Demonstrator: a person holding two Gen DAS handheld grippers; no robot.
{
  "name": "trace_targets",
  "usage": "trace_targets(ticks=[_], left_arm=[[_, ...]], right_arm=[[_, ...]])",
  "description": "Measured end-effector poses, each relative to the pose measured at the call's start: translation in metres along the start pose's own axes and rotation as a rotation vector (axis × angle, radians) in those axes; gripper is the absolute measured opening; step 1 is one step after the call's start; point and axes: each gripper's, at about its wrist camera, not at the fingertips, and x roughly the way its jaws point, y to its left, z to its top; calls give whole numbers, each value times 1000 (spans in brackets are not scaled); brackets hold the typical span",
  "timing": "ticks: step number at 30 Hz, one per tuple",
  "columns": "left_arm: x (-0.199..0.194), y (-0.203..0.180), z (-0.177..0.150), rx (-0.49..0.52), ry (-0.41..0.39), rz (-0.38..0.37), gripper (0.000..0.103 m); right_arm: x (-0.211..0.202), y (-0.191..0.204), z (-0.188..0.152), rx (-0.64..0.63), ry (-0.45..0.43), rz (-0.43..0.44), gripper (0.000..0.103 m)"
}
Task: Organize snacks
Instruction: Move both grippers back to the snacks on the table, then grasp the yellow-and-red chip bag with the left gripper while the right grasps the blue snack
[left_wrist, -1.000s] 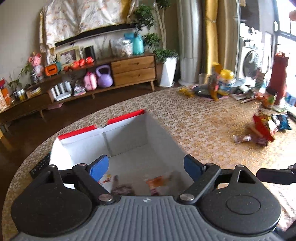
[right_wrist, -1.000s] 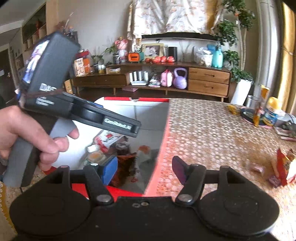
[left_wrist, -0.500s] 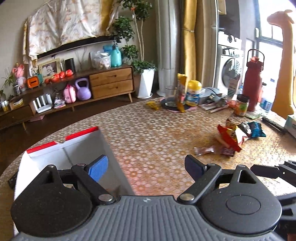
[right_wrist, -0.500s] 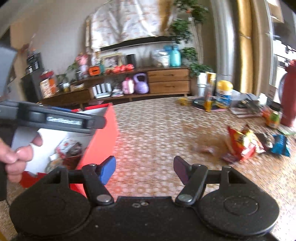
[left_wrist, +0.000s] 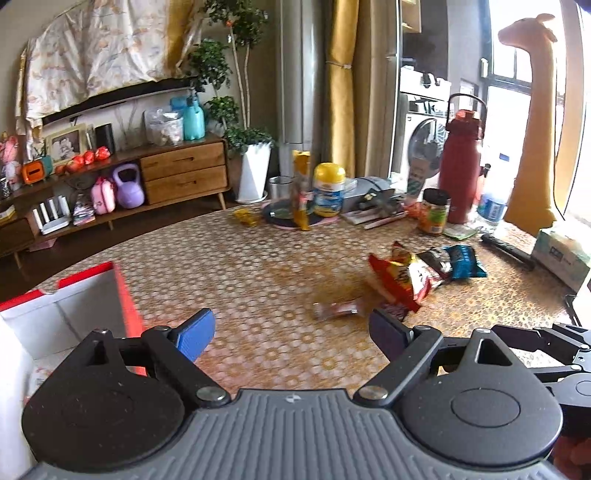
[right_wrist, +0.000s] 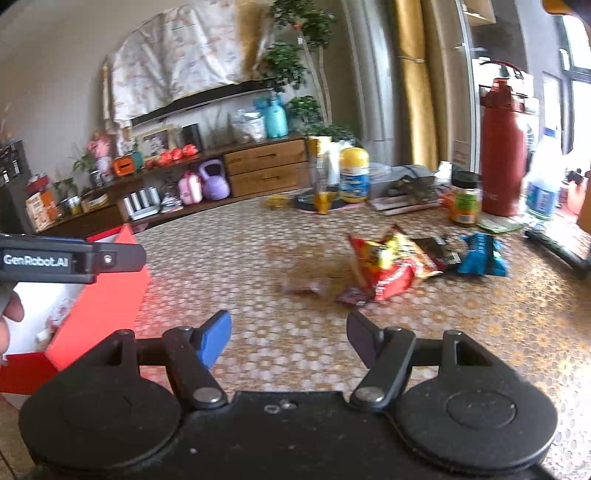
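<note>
Covering the table (left_wrist: 258, 266) is a woven-looking mat of small honeycomb rings, tan and orange, matte. Snacks lie in a loose cluster right of centre: one crinkled red-and-yellow chip bag (left_wrist: 400, 275), glossy foil, puffed and creased; one dark packet (left_wrist: 434, 258) just behind it; one blue packet (left_wrist: 463, 256) touching the dark one; one small clear-wrapped bar (left_wrist: 338, 308), blurred, lying apart on the mat nearer the camera; one small dark wrapper (left_wrist: 393, 312) at the chip bag's near corner. Five counted, though blur makes the small ones uncertain. Red cardboard box (left_wrist: 123, 306), rectangular, white inside, sits at the left edge of the table, well apart from the cluster; in the right wrist view some wrappers show inside it, too blurred to count. Left gripper (left_wrist: 291, 332): two fingers spread wide, one blue pad and one dark pad, nothing between them, hanging above bare mat just short of the bar. Right gripper (right_wrist: 288, 334): fingers apart, somewhat narrower, empty, also over bare mat and pointing at the cluster. Person's hand (right_wrist: 9, 314) shows at the left edge of the right wrist view, beside the box. Far side of the table: one tall red flask (left_wrist: 461, 162), smooth, with loop handle; one yellow-capped tub (left_wrist: 328, 190); one dark-lidded jar (left_wrist: 436, 212).
</note>
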Motion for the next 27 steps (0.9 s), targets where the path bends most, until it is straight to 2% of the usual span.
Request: trace_targets(ticks=[10, 14, 27], left_arm=[[29, -48, -2, 16, 12, -70, 91], [41, -67, -4, 20, 6, -81, 100], [88, -107, 7, 36, 8, -136, 100]], right_arm=[[-2, -60, -9, 66, -12, -103, 72], [0, -82, -10, 94, -13, -138, 72], [8, -136, -16, 171, -19, -198, 72]])
